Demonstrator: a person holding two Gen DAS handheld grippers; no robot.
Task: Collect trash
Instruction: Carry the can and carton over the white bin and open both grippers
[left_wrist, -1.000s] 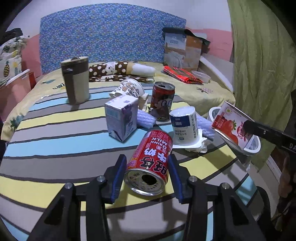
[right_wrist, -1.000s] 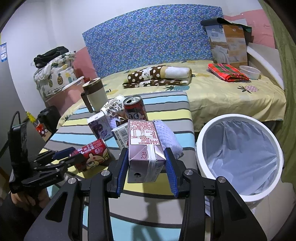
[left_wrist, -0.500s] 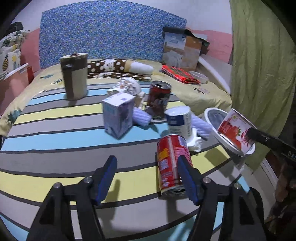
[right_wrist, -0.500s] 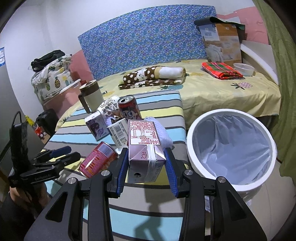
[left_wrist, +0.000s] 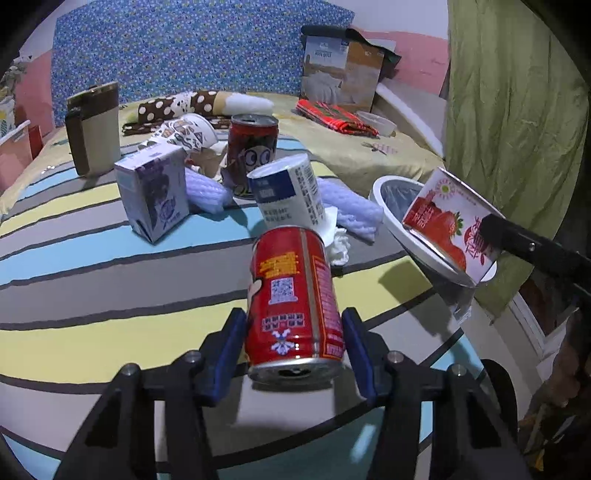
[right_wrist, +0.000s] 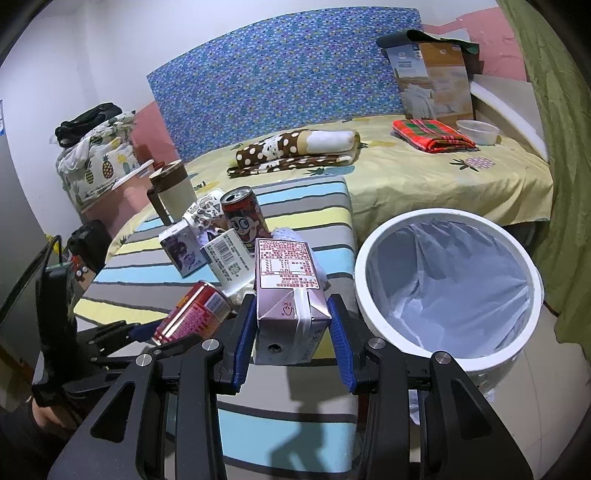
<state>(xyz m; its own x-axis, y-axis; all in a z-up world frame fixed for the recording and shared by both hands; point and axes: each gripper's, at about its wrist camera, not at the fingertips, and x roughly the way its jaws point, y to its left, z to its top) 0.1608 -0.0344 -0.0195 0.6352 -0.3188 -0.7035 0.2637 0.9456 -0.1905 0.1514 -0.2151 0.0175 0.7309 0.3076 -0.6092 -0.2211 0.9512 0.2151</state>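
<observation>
The left gripper (left_wrist: 294, 343) has a red printed drink can (left_wrist: 293, 299) between its jaws, long axis running straight away along the fingers, opened end toward the camera. The jaws have just been closing; the blue pads sit at its sides, though a firm grip I cannot confirm. The right gripper (right_wrist: 293, 328) is clamped on a pink-and-white strawberry milk carton (right_wrist: 290, 295), just beside the white round lined trash bin (right_wrist: 373, 254) to its right. So the right hand is nearer. Remaining clutter stands on the striped desk (left_wrist: 92, 258) before a bed.
</observation>
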